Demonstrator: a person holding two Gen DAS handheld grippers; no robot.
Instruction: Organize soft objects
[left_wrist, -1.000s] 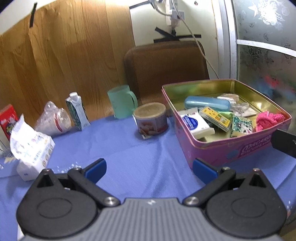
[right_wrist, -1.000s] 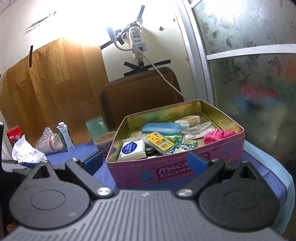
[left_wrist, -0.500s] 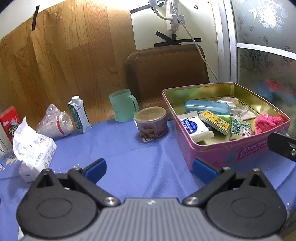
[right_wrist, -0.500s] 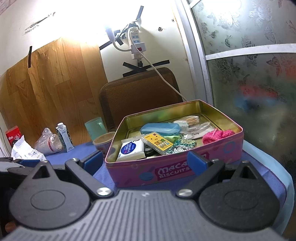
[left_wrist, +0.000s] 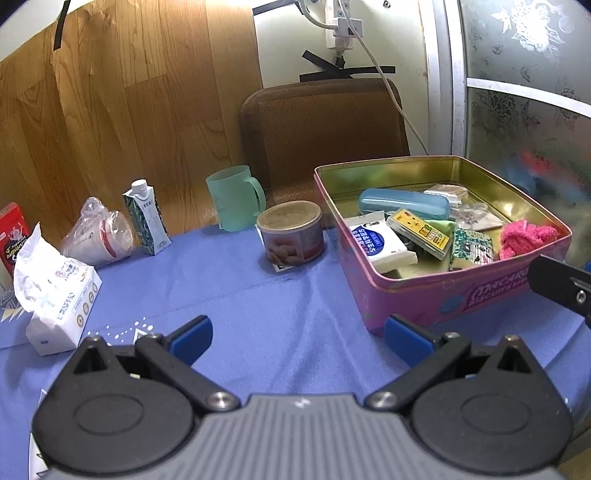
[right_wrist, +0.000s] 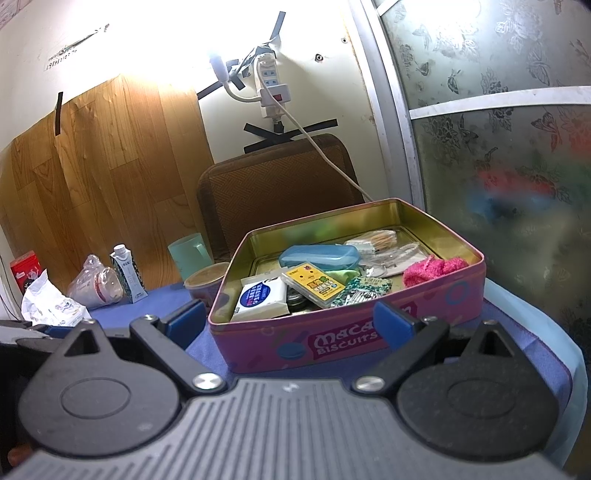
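Jaws of both grippers spread wide and empty, pink fluffy cloth (right_wrist: 434, 269) seen inside pink tin (right_wrist: 332, 336), beyond right gripper (right_wrist: 288, 319), left gripper (left_wrist: 297, 334) held over worktop (left_wrist: 258, 306)

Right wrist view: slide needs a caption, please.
Open right gripper faces a pink biscuit tin holding a pink fuzzy cloth.

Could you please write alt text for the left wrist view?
The open left tool hovers over a blue tablecloth, empty. Ahead right, a pink biscuit tin holds a pink fuzzy cloth and tissue pack; a torn tissue package lies left.
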